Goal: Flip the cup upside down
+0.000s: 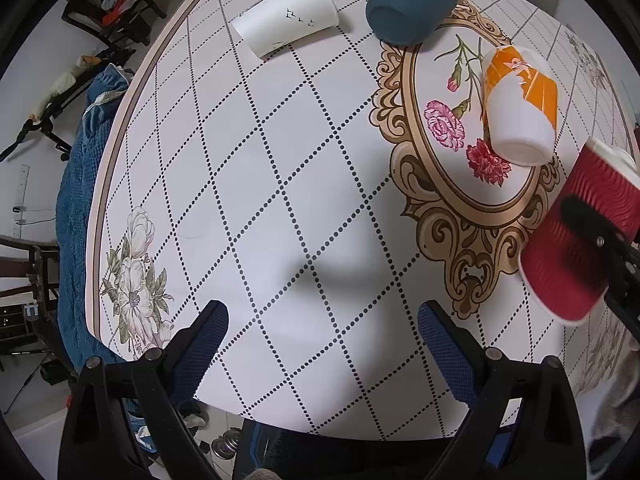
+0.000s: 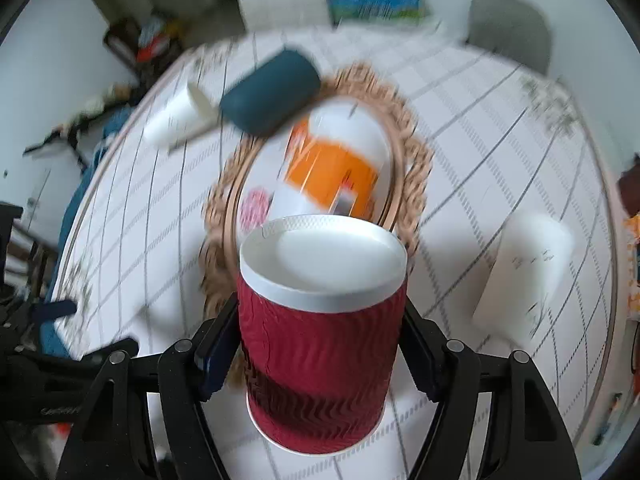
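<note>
My right gripper (image 2: 320, 344) is shut on a red ribbed paper cup (image 2: 320, 360), held above the table with its white base up and its mouth down. The same red cup (image 1: 576, 240) shows at the right edge of the left wrist view, tilted in the black fingers. My left gripper (image 1: 322, 344) is open and empty, low over the table's near edge. The right wrist view is blurred by motion.
On the patterned round table (image 1: 280, 200) stand an orange-and-white cup (image 1: 520, 108) upside down, a white cup with birds (image 1: 288, 16), and a dark blue cup (image 1: 412, 4). Another white cup (image 2: 524, 276) stands at the right. Chairs and clutter lie beyond the left edge.
</note>
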The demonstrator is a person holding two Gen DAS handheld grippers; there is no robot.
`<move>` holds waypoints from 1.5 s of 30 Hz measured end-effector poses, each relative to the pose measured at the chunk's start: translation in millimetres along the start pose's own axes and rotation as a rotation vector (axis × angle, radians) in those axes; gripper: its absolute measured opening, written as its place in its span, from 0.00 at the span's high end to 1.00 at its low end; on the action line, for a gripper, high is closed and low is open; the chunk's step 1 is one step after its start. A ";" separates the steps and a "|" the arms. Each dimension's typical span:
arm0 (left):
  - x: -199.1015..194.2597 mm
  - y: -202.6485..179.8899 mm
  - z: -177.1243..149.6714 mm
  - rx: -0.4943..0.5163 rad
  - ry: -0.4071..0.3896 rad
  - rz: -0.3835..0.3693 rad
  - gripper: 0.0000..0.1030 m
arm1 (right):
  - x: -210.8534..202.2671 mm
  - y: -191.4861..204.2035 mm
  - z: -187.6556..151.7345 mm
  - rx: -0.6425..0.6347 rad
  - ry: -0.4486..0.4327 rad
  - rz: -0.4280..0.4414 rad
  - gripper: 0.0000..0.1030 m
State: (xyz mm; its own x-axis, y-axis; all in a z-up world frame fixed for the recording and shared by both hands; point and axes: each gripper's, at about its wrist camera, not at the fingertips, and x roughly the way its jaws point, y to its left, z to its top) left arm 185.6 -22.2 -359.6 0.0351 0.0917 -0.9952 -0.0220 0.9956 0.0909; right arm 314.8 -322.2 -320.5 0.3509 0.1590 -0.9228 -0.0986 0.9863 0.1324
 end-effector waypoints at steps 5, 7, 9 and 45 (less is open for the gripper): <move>6.2 1.6 1.1 0.013 0.013 -0.003 0.06 | 8.4 17.5 -22.6 -0.028 -0.126 -0.057 0.27; 7.6 2.9 1.2 0.023 0.013 -0.004 0.06 | 13.5 27.3 -34.8 -0.053 -0.140 -0.081 0.27; 8.6 3.2 1.3 0.034 0.013 -0.006 0.06 | 13.9 29.6 -40.0 -0.059 -0.135 -0.091 0.27; -184.8 19.4 -106.6 0.155 -0.415 -0.133 0.04 | -222.3 60.7 -128.2 0.295 -0.153 -0.344 0.06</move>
State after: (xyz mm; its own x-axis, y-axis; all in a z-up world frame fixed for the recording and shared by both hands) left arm 72.2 -21.8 -177.8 0.4253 -0.0691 -0.9024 0.1581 0.9874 -0.0011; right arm 111.4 -303.4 -153.6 0.4521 -0.1960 -0.8702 0.3081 0.9498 -0.0539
